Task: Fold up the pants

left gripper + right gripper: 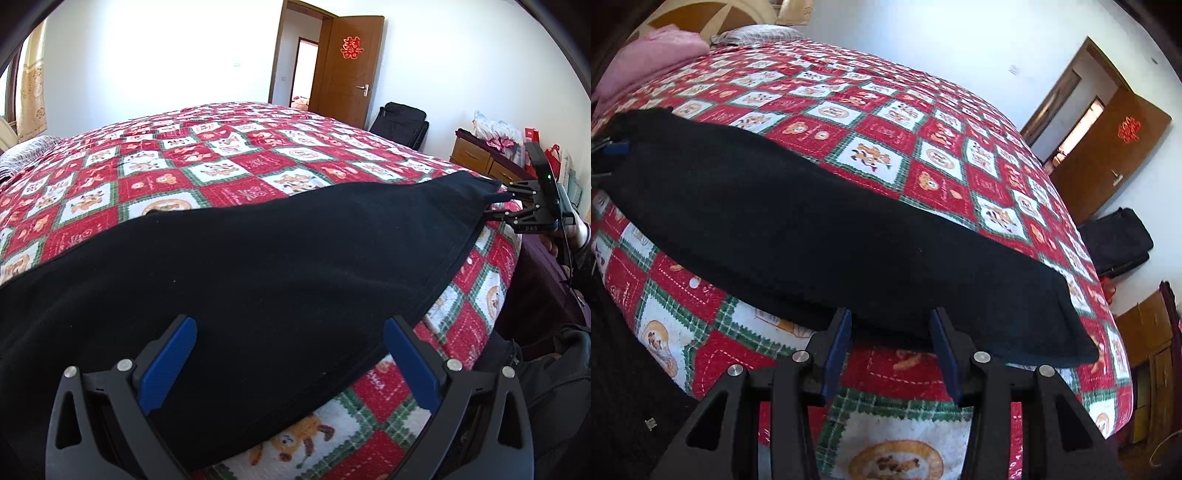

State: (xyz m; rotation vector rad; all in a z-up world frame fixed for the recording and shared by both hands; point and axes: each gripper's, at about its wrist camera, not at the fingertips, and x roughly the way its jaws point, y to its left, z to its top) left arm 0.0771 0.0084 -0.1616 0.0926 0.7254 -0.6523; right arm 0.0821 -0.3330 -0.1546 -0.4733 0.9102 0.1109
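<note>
The black pants (258, 258) lie stretched in a long folded band along the near edge of the bed (221, 155), on its red, white and green checked quilt (886, 140), running from the left end to the right end of that edge. In the left wrist view the left gripper (290, 363) has its blue-padded fingers (168, 363) spread wide, one on either side of the near part of the cloth, with the fabric lying between them but not pinched. In that same view the right gripper (496, 205) sits at the far right end of the pants, just at the hem; from there it seems to touch the cloth, though the tips are too small to read. The right wrist view is clearer: its fingers (836, 354) stand apart, with open quilt visible between them, and the hem edge of the pants lies just beyond the tips. At the far left of this view a bit of blue pad marks the left gripper (613, 149) against the other end of the pants. A pink pillow (653, 59) rests at the head of the bed. Beyond the bed a brown door (347, 70) stands open, with a black suitcase (400, 123) against the wall beside it.
</note>
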